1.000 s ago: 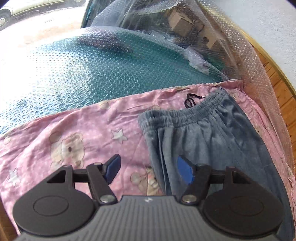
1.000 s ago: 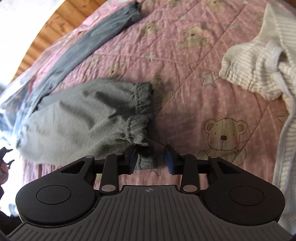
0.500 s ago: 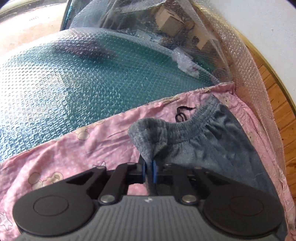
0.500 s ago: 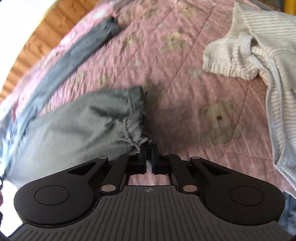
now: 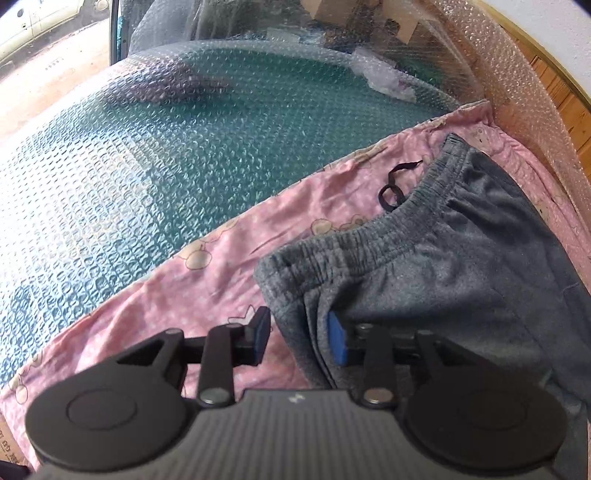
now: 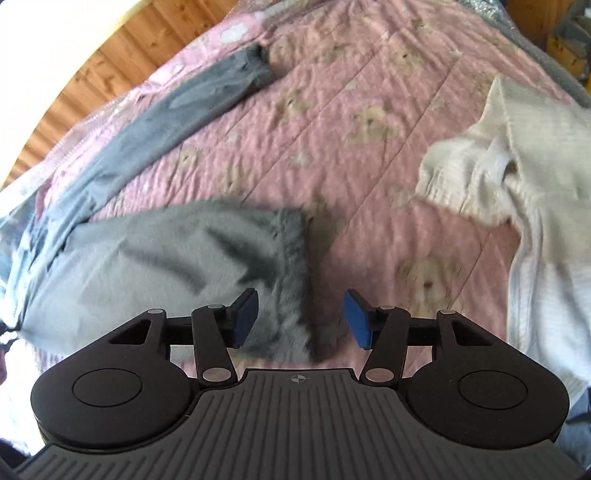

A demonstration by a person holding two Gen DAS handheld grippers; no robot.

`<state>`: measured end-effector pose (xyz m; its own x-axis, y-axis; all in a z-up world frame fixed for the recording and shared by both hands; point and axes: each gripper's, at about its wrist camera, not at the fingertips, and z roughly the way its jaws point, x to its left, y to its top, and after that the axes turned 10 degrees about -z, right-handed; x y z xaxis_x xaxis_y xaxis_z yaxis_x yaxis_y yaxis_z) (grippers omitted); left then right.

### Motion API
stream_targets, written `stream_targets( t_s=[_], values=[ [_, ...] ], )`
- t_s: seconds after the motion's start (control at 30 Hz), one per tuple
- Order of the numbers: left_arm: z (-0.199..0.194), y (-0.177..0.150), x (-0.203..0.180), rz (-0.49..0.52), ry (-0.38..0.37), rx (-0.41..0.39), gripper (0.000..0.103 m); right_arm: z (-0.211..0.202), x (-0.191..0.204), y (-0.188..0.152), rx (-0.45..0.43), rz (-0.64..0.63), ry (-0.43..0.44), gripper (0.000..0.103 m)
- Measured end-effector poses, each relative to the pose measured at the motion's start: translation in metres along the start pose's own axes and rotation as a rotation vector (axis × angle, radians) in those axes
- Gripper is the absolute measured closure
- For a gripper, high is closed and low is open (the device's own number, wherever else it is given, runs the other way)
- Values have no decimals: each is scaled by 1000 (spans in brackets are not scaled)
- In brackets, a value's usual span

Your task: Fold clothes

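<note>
At the bottom of my left wrist view, my left gripper [image 5: 299, 338] stands with its fingers wide apart, holding nothing; the folded edge of the grey sweatpants [image 5: 436, 280] runs up between the blue pads. The pants fill the right half of that frame, the elastic waistband [image 5: 373, 236] curving toward the upper right, with a black drawstring [image 5: 393, 188] looped just beyond it on the pink bear-print quilt [image 5: 207, 295]. Past the quilt's edge I see a teal surface under bubble wrap [image 5: 147, 166] filling the centre and left of the frame. Beyond that, at the top, cardboard boxes [image 5: 406, 22] sit behind more wrap, and a wooden wall [image 5: 569, 92] shows at the upper right.

In my right wrist view, my right gripper [image 6: 301, 319] is also spread wide and empty, a pant-leg cuff [image 6: 291, 266] lying between and just ahead of the pads on the quilt. The picture is motion-blurred. The other leg [image 6: 192, 99] stretches toward the upper left of the frame. A cream striped garment [image 6: 517, 177] lies bunched at the right, apart from the pants. Wood panelling [image 6: 92, 74] lines the upper left corner.
</note>
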<state>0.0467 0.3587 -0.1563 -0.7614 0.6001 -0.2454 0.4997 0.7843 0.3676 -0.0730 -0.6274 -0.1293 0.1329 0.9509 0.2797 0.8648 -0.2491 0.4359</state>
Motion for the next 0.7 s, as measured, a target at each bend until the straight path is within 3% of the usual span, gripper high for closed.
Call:
stream_targets(
  t_s=[0.27, 0.3, 0.33, 0.43, 0.5, 0.6, 0.67, 0.7],
  values=[
    [-9, -5, -15, 42, 25, -9, 67, 48, 2, 34, -44, 45, 58, 49],
    [-11, -6, -17, 44, 23, -11, 65, 54, 2, 38, -48, 48, 63, 61],
    [-12, -7, -18, 49, 25, -15, 65, 60, 3, 43, -52, 52, 68, 87],
    [-13, -9, -19, 57, 34, -13, 65, 78, 4, 55, -63, 62, 83, 90],
    [-13, -12, -19, 64, 47, -9, 65, 77, 0, 64, -105, 47, 46, 91],
    [-12, -18, -18, 79, 76, -4, 62, 92, 8, 68, -79, -33, -28, 90],
    [-13, -22, -19, 92, 90, -6, 62, 100, 14, 68, -46, -87, -64, 80],
    [-17, -23, -20, 102, 89, -13, 62, 99, 15, 69, -37, -100, -80, 67]
  ],
)
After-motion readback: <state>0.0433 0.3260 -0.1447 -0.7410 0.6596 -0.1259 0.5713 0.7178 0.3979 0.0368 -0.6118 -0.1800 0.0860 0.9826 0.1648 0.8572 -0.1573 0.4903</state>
